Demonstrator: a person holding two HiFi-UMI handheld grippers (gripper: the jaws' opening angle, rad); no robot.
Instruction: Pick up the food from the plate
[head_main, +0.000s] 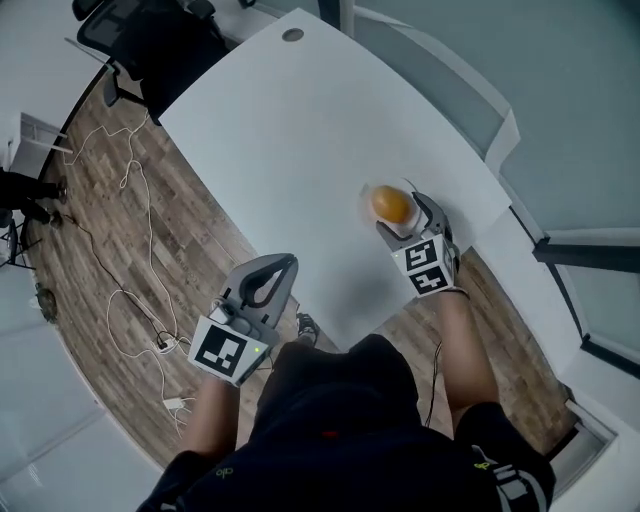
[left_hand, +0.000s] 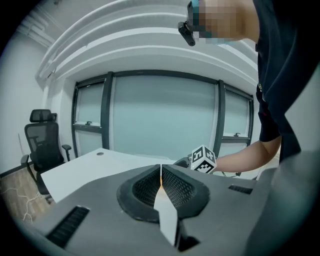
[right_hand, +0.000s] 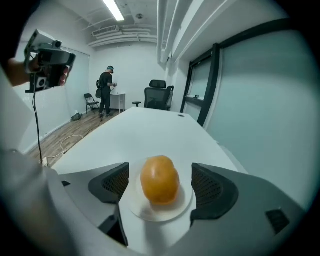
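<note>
Straddling the food: right gripper (right_hand: 160, 186) held with jaws spread wide, one pad on either side of the orange food (right_hand: 160, 178), neither pad pressing on it; gripped nothing.
Food spot: sat in the middle of a small white plate (right_hand: 150, 214); rounded, glossy, exact kind not clear.
Plate spot: lay on the white table (head_main: 280, 150), close to the edge nearest the body and toward the right corner by the glass wall (right_hand: 260, 115).
Off-table side: left gripper (left_hand: 161, 186) held with jaws pressed together, empty; hung over the wood floor (head_main: 110, 250), just beside the table's near corner.
Open room: left bare from the plate all the way to the far end, broken only by a round cable grommet (head_main: 292, 35).
Left edge: faced open floor strewn with loose white cables (head_main: 135, 200).
Right edge: ran tight along the glass wall.
Far end: closed off at one corner by a black office chair (head_main: 150, 45); farther back, well apart from the table, stood a person (right_hand: 106, 92).
</note>
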